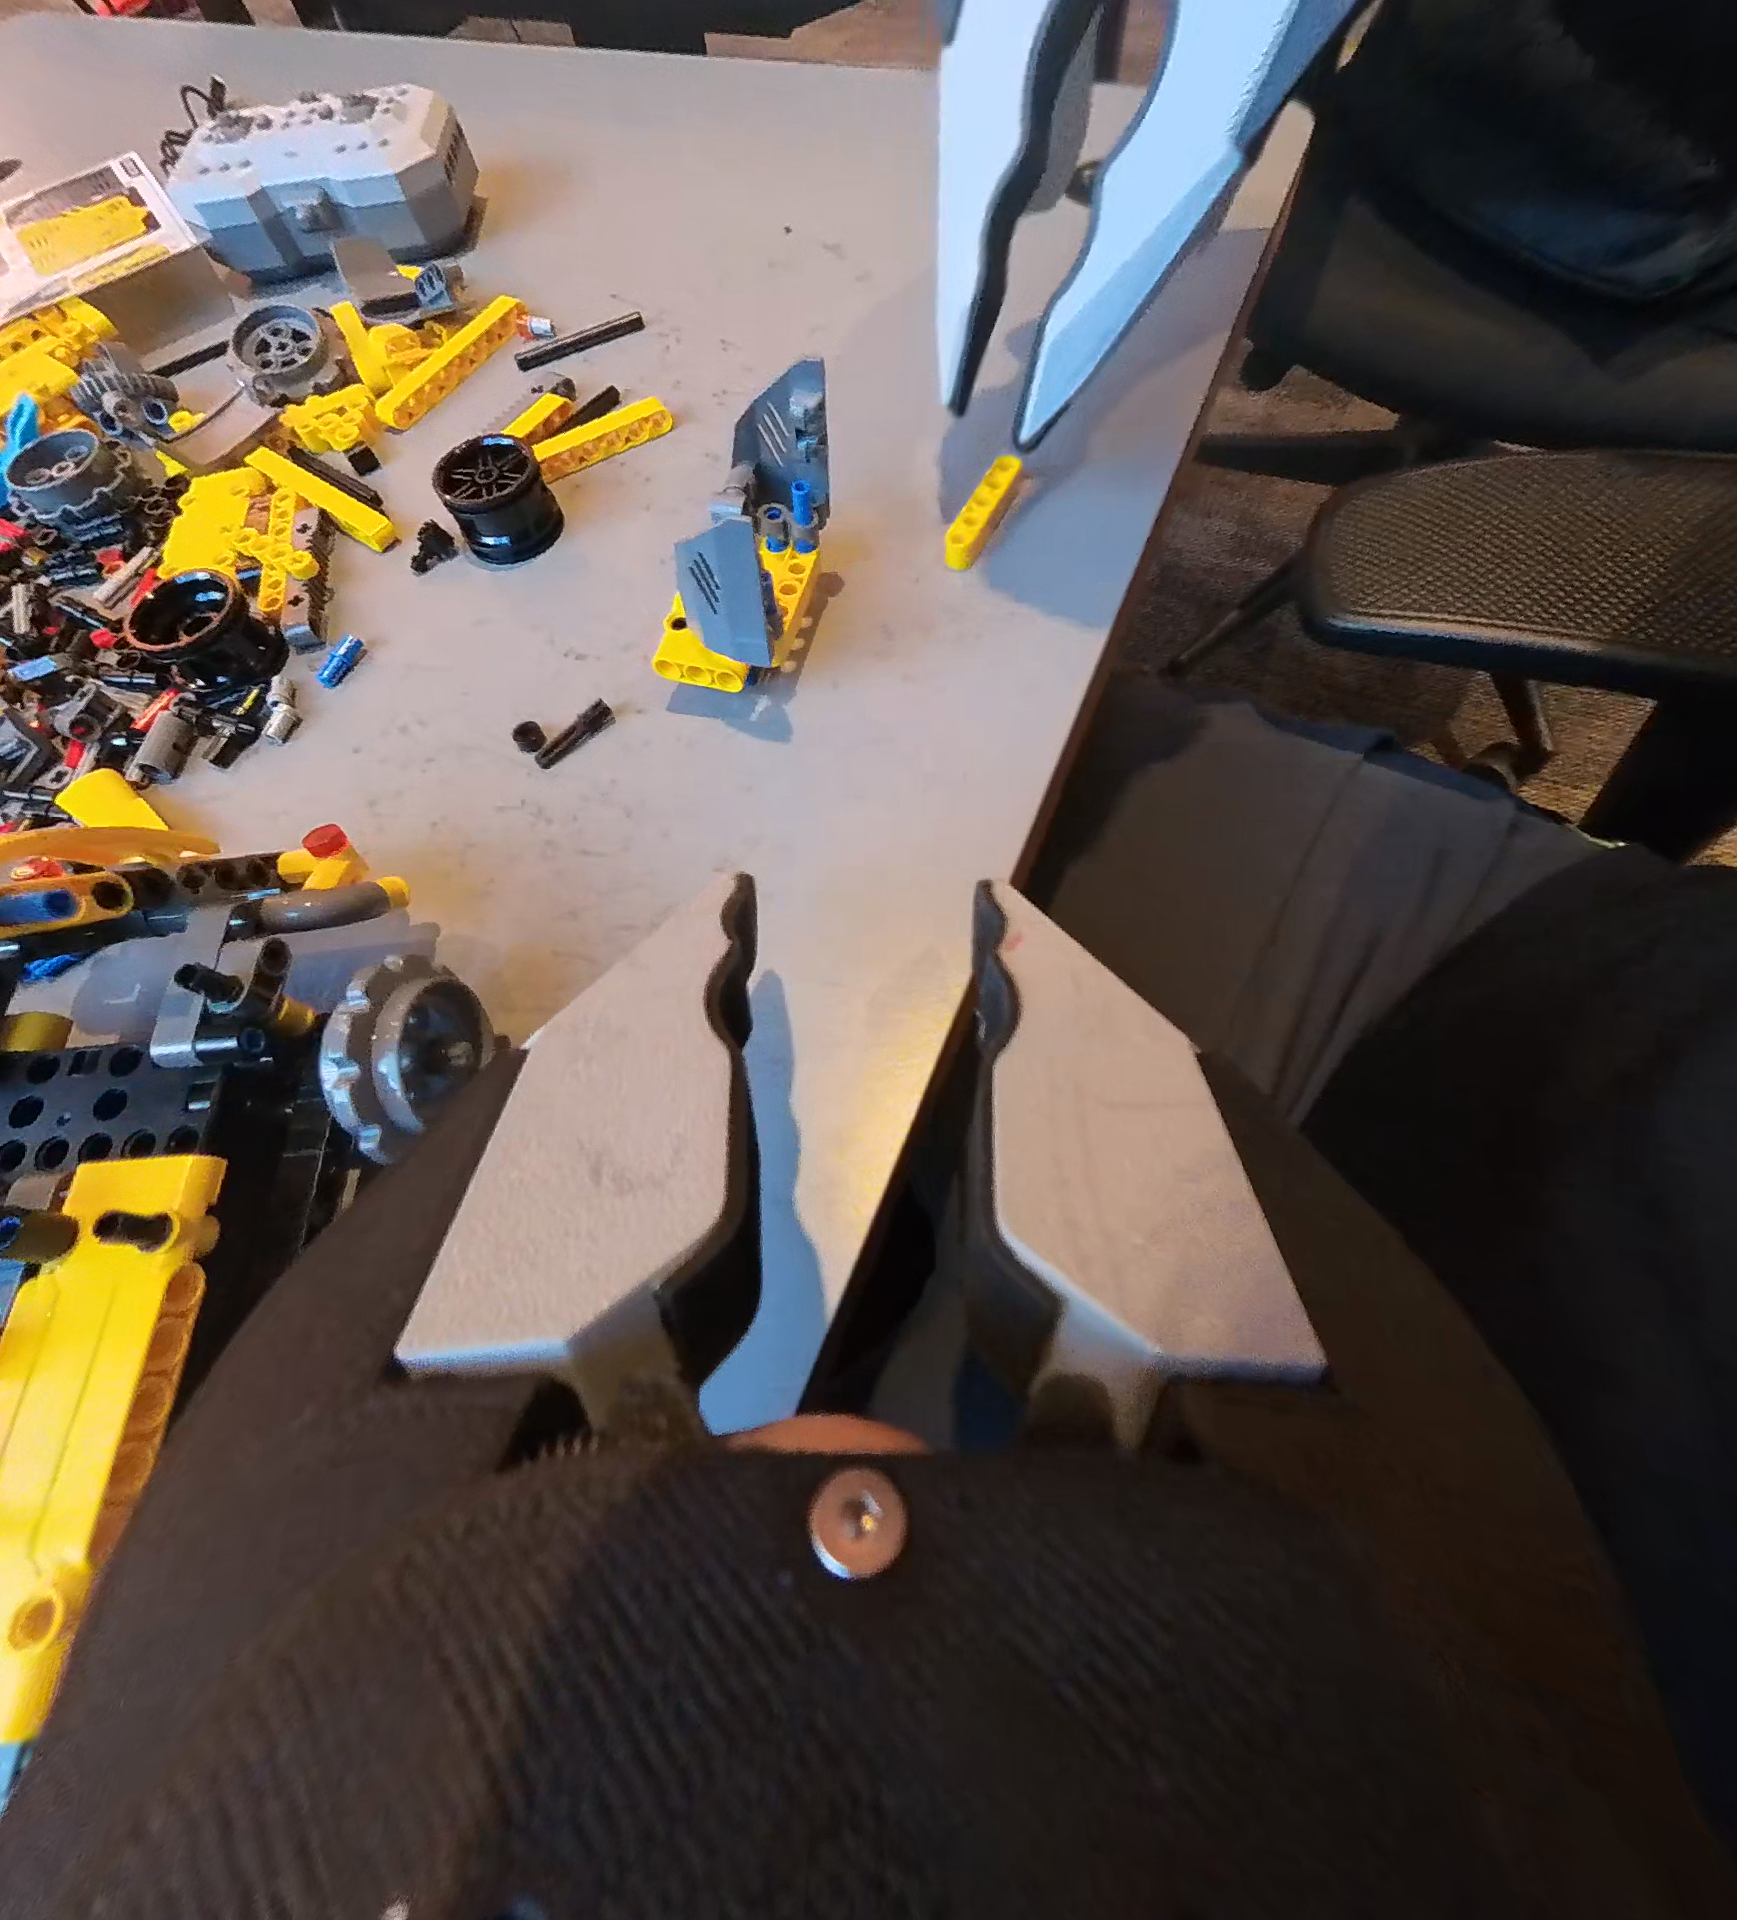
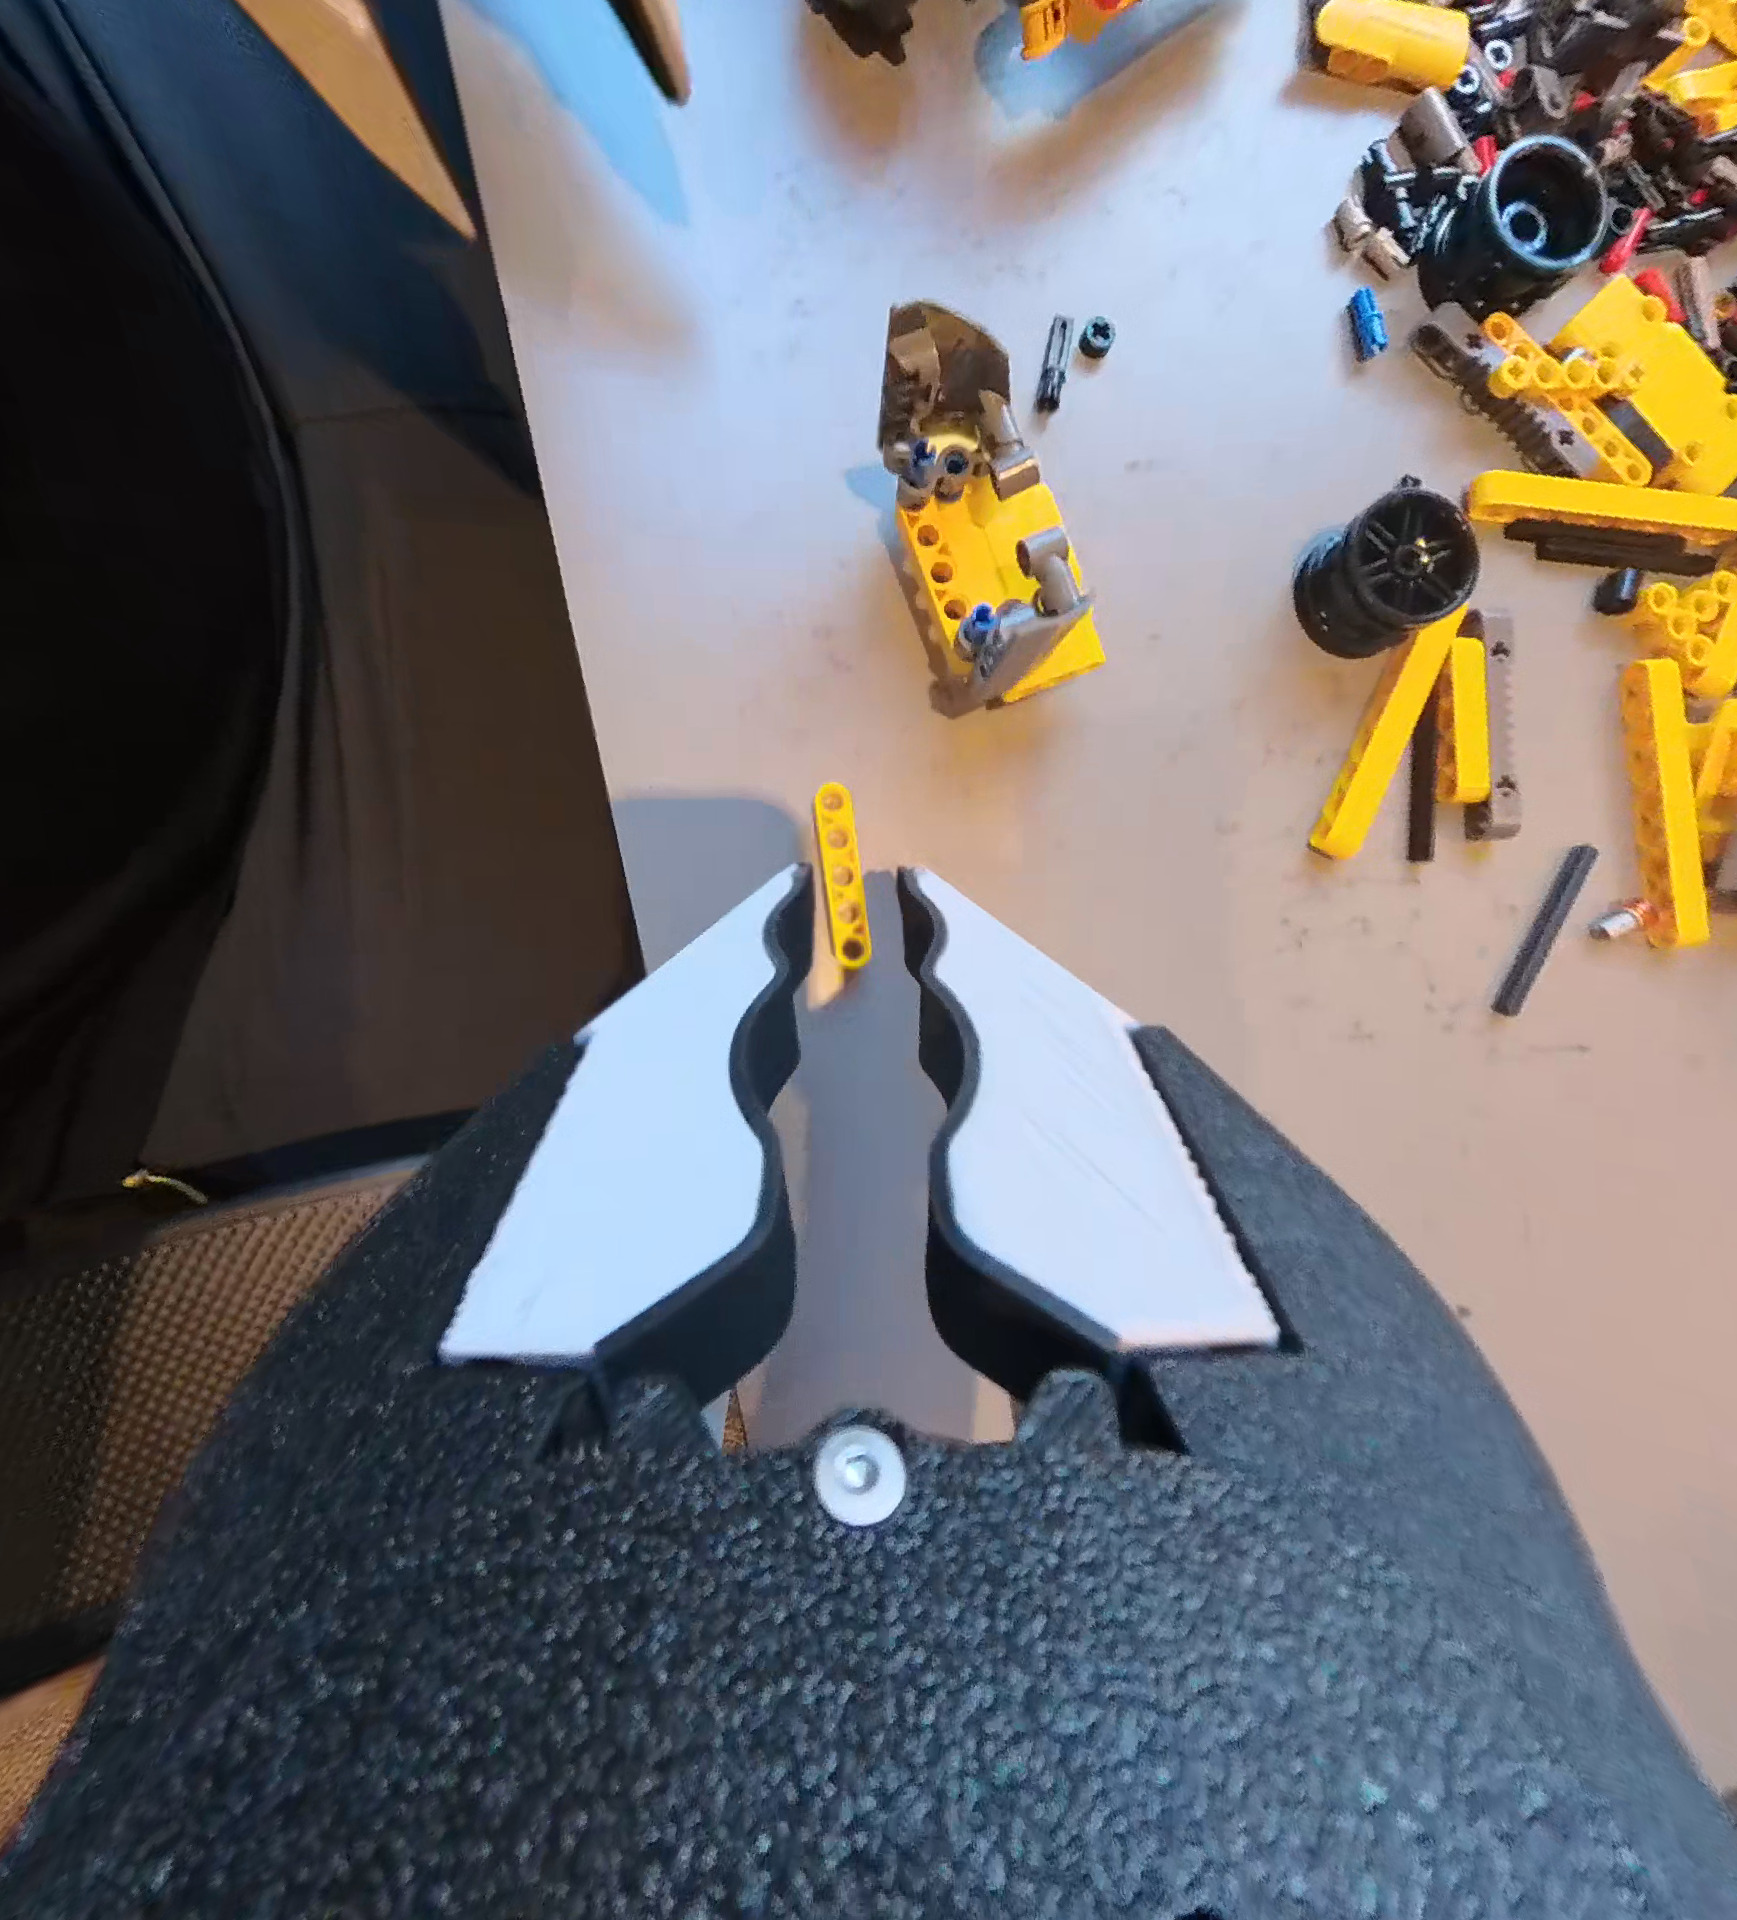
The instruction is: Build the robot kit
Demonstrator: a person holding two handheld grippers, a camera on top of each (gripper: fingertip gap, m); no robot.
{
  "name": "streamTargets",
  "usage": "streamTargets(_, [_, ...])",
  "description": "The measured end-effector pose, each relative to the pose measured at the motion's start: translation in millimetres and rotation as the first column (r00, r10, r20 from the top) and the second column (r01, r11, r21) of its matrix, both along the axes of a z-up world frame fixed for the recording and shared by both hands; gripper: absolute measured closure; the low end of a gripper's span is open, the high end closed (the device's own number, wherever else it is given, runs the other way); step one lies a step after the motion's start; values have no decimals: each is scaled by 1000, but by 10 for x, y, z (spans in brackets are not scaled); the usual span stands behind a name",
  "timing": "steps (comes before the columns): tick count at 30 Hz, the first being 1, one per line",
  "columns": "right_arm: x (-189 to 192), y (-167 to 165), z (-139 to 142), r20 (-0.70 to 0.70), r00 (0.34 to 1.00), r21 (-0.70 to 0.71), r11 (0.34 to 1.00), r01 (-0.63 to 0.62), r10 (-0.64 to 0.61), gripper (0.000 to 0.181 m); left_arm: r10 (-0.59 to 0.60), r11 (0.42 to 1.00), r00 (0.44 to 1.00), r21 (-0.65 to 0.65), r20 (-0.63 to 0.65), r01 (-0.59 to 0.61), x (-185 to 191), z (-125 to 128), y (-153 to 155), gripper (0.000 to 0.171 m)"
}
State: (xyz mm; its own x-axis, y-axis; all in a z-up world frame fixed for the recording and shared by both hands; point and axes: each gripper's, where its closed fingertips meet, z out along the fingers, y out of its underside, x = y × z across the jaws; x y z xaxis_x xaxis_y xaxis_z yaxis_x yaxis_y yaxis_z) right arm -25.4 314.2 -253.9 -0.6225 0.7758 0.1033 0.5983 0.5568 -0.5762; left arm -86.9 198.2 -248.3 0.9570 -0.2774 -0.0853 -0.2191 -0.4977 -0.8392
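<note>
A small thin yellow beam with holes (image 2: 840,878) lies on the grey table (image 2: 1103,1091) close to its edge. My right gripper (image 2: 853,875) is open, with its tips on either side of the beam and not closed on it. In the left wrist view it (image 1: 991,421) points down at the beam's far end (image 1: 983,511). My left gripper (image 1: 864,894) is open and empty, over the table's edge next to a large yellow and black brick model (image 1: 64,1143). A small yellow and grey assembly (image 1: 750,566) stands between the two grippers; it also shows in the right wrist view (image 2: 989,540).
A dense pile of loose yellow, black and grey parts (image 1: 168,540) covers the table's left side, with a black wheel (image 1: 498,499), a grey battery box (image 1: 324,177) and a booklet (image 1: 33,239). The table edge (image 1: 1103,748) runs close by. Black mesh chairs (image 1: 1570,561) and a person's dark-clothed legs (image 1: 1466,1039) lie beyond it. The tips of one gripper are about 15 centimetres away from the tips of the other.
</note>
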Motion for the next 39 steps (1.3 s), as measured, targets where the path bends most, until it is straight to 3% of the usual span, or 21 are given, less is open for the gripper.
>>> streamTargets(7, [49,5,-124,39,999,34,999,-31,30,166,16,999,1000,-35,8,-15,-23,3,152,128])
streamTargets(12, [-13,-18,-244,67,997,55,997,-53,50,172,5,999,1000,-41,27,-4,70,50,409,126])
streamTargets(16, [-31,-51,-249,79,994,55,995,-79,74,174,31,997,999,-69,-28,-33,-19,-37,612,122])
streamTargets(19, [-70,-103,-176,47,993,73,992,-107,104,174,26,996,999,-80,-23,-28,-65,-57,691,120])
streamTargets(23, [-242,-277,165,-67,983,118,979,-164,173,174,3,996,999,-86,-34,-6,-75,-58,803,117])
streamTargets(26, [-405,-328,307,-84,976,200,963,-181,201,174,-20,996,998,-93,-53,15,-81,-95,861,127])
streamTargets(30, [-522,-297,223,-15,972,313,924,-220,236,174,-46,994,997,-105,-55,40,-89,-159,872,140])
streamTargets(34, [-553,-275,173,25,969,330,913,-240,246,174,-74,993,997,-96,-36,71,-78,-137,868,150])
streamTargets(39, [-581,-225,161,48,966,343,904,-254,253,174,-101,991,994,-95,-43,96,-85,-141,885,150])
